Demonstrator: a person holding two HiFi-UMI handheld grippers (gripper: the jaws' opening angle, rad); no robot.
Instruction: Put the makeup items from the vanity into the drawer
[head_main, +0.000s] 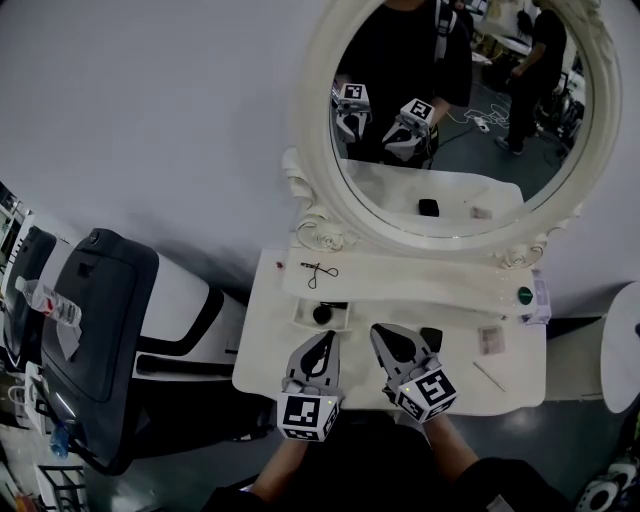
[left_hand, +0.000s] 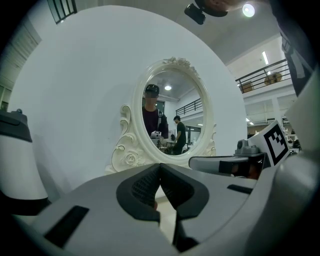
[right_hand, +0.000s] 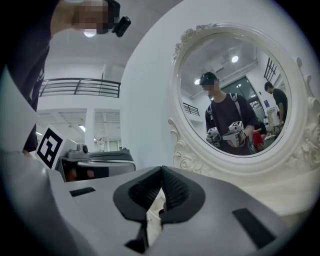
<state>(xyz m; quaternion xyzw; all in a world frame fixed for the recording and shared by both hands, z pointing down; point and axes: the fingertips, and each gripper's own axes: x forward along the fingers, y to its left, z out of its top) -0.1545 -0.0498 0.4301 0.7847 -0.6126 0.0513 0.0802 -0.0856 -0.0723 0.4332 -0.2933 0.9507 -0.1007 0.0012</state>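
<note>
A white table (head_main: 400, 285) stands against a pale wall (head_main: 150, 100), and an ornate oval mirror (head_main: 450, 150) rises from its back edge. The table's near edge is hidden under both claws and the person's sleeves. The makeup lies ahead of and beside the claws, small and hard to identify.

- **Just beyond the left claw (head_main: 325, 338):** a dark round item (head_main: 322, 314) sits in an open compartment (head_main: 300, 313); whether that is the drawer I cannot tell.
- **Just right of the right claw (head_main: 385, 332):** a small black item (head_main: 431, 338).
- **Farther right:** a pale square case (head_main: 491, 338) and a thin stick (head_main: 489, 375).
- **Well beyond both claws, near the mirror's foot:** a black looped cord (head_main: 320, 270) and a green-topped pot (head_main: 525, 294) (its body is too small to make out).

Each gripper view looks across at the mirror, so the table items fall below its frame.

Both claws are closed, the dark ribbed pads meeting at the tips. Neither has anything between its pads, and neither touches anything on the table. They hang side by side, close together but apart.
</note>
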